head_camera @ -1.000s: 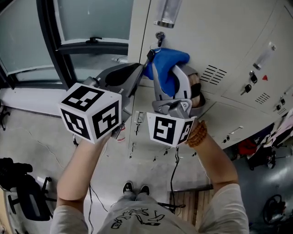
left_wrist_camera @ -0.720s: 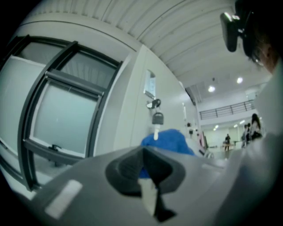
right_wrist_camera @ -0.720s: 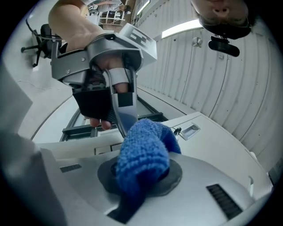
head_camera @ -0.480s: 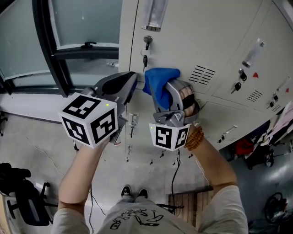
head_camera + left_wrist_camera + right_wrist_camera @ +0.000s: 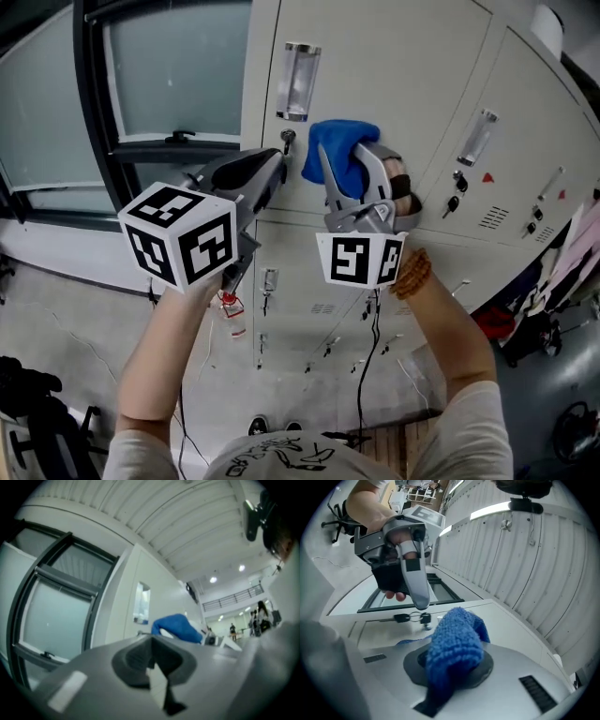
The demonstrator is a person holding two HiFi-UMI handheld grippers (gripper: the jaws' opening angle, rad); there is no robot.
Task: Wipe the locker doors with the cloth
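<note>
1. Cloth (image 5: 339, 150), head view: it sits up at a beige locker door (image 5: 403, 66), just right of a key (image 5: 286, 139) in the lock and below a clear label holder (image 5: 297, 82). A window (image 5: 169, 84) stands left of the lockers, and more keyed doors run off to the right.
2. Both arms reach up and forward. The left gripper (image 5: 274, 169) points at the door near the key, just beside the cloth. The right gripper (image 5: 342, 167) has its jaws closed on the cloth, the right hand (image 5: 403, 192) wraps its handle, and a bead bracelet (image 5: 411, 275) rings that wrist.
3. Left gripper view: the window (image 5: 56, 616) fills the left and the label holder (image 5: 141, 603) shows on the door. The left gripper (image 5: 152, 667) has its jaws together with nothing between them. Past them the cloth (image 5: 176, 626) shows as a blue hump.
4. Right gripper view: the left gripper (image 5: 417, 588) hangs over the keys (image 5: 412, 617), with fingers (image 5: 396, 595) curled round its body. Vent slots (image 5: 536, 691) lie at lower right.
5. The right gripper (image 5: 450, 667) pinches the cloth (image 5: 452, 653) tight. It is bright blue, nubbly terry, bunched and folded over, with its top end up by the locker door (image 5: 506, 620)
</note>
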